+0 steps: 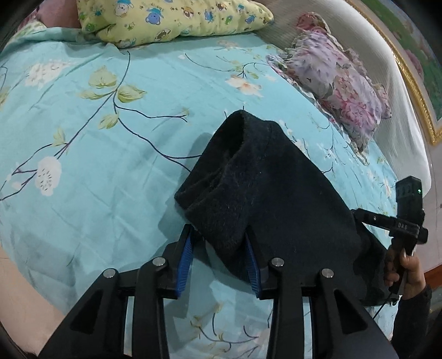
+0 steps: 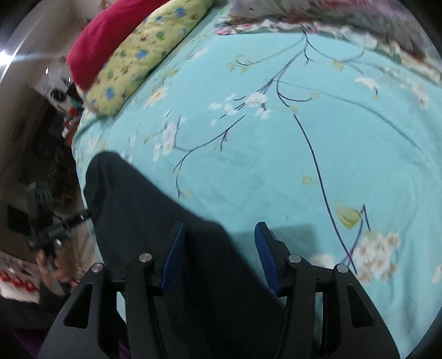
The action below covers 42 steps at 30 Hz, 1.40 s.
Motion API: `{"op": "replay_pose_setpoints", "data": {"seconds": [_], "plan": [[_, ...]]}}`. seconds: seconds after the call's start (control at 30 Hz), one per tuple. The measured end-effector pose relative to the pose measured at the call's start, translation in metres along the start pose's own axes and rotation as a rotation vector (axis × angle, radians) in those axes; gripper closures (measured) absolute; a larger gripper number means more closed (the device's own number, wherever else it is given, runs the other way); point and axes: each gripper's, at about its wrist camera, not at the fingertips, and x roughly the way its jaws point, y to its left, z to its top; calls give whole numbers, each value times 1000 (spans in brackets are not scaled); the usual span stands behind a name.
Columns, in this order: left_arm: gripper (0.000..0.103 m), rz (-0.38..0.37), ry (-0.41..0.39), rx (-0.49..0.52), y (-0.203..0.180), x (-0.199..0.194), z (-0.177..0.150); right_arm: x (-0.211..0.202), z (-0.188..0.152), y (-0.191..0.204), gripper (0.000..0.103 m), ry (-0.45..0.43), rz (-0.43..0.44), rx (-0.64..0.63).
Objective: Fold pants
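Note:
Dark navy pants (image 1: 270,198) lie partly folded on the turquoise floral bed sheet (image 1: 110,154), their fuzzy lining showing at the open end. My left gripper (image 1: 218,240) stands open with the pants' near edge between its blue pads. In the right wrist view the pants (image 2: 154,221) spread from lower left under my right gripper (image 2: 221,232), which is open, its left pad over the cloth and its right pad over bare sheet (image 2: 304,138). The right gripper's body and the hand on it show in the left wrist view (image 1: 406,221).
A yellow cartoon-print pillow (image 1: 171,19) lies at the bed's far side. A purple floral pillow (image 1: 337,85) lies at the right by the white headboard (image 1: 386,82). A red cushion (image 2: 110,36) lies beside the yellow pillow (image 2: 143,55). The bed's edge and room clutter show at left (image 2: 49,179).

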Motion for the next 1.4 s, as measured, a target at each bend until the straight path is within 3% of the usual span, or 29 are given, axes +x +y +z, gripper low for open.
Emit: {"op": "replay_pose_setpoints", "data": {"seconds": [0.1,0.2,0.3,0.4,0.47,0.53,0.6,0.77,0.83,0.9,1.03,1.13,1.23,1.4], "plan": [[67,-31,8,-17,2,8,4,12,2,-2,54,24,32,15],[71,-26,-15,2,-4,11,6,16,1,14,83,37,7,-18],[83,-16,-41,60,-14,5,6,8,-8,38,89,-21,-119,-115],[84,-40,-118,135,-29,-28,8,-22,-15,84,93,-161,-280,-270],[84,-25,-165,171,-38,-43,10,-38,-20,118,94,-271,-434,-390],[84,-2,-193,213,-41,-45,14,-40,-20,127,94,-342,-508,-426],[84,-5,-176,218,-34,-31,21,-30,-12,117,94,-355,-499,-381],[83,3,-86,230,-11,20,26,24,-7,77,94,-278,-512,-270],[78,-32,-87,208,-2,16,25,32,-11,66,86,-295,-508,-238],[75,-32,-96,199,2,5,22,19,-14,63,76,-335,-489,-188],[75,12,-128,230,-2,-23,14,-24,-32,67,75,-420,-441,-126],[76,40,-185,244,-12,-49,8,-64,-65,69,74,-496,-404,-78],[76,-11,-221,236,-24,-71,7,-92,-96,64,70,-531,-393,-14],[74,-80,-189,345,-77,-65,3,-125,-147,40,69,-561,-371,137]]}}
